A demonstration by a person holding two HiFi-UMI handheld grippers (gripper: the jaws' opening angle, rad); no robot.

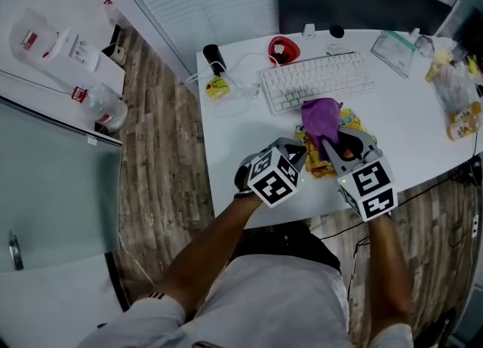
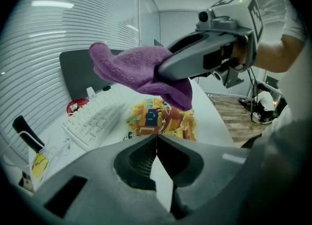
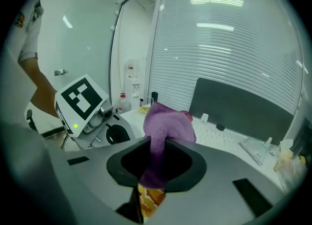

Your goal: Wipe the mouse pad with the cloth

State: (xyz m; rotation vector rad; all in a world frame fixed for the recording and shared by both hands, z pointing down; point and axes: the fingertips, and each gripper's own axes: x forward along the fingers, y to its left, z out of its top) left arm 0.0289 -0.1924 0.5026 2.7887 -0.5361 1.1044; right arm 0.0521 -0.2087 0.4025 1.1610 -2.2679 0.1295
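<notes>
Found right gripper (image 3: 155,145) clenched on purple cloth (image 3: 168,124), hanging over patterned mouse pad (image 2: 161,119). Found left gripper (image 2: 156,140) pinched together, holding nothing.

**Legible text: none that you can read in any view.** Printed surfaces, placed by the keyboard (image 1: 317,81):

1. Mouse pad (image 2: 161,119), just in front of the keyboard: bright cartoon artwork with small characters at one corner, too blurred to read. The cloth (image 2: 141,70) hangs over part of it.
2. Keyboard: key legends too small to read.
3. Marker cubes (image 1: 273,177) (image 1: 371,186) on your left gripper (image 2: 156,141) and right gripper (image 3: 155,143): black-and-white square patterns only.
4. Containers (image 1: 106,109), well left of the keyboard: red-and-white labels, too small to read.
5. Yellow item (image 1: 217,87), just left of the keyboard: dark marking, unreadable.
</notes>
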